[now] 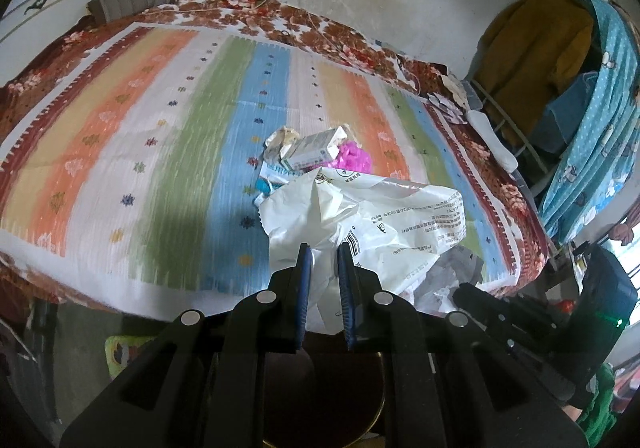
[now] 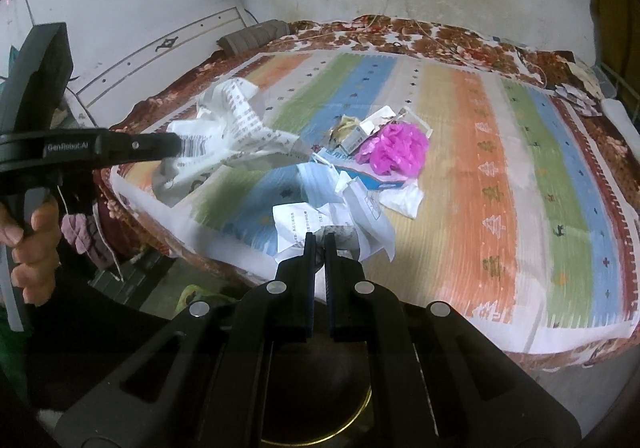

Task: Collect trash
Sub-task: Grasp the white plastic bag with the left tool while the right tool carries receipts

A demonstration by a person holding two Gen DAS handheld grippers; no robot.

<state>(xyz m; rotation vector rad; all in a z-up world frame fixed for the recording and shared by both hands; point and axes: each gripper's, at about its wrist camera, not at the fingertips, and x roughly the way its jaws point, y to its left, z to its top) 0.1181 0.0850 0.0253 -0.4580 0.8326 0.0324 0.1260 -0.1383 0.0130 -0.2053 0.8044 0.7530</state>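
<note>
Both grippers are over the near edge of the bed with the striped bedspread (image 1: 168,135). The left gripper (image 1: 323,248) has its blue pads pinched tight on a fold of a white printed plastic bag (image 1: 372,207), which is held up off the bedspread. The right gripper (image 2: 319,238) is closed almost completely on another edge of crumpled white plastic (image 2: 304,228) just above the bedspread's near edge. The trash pile (image 2: 360,151) lies on the bedspread near its middle, just beyond the bag: a small carton (image 2: 354,139), a magenta crumpled plastic wad (image 2: 394,149), paper scraps and wrappers. A hand (image 2: 34,244) grips the left gripper's handle beside the bed.
</note>
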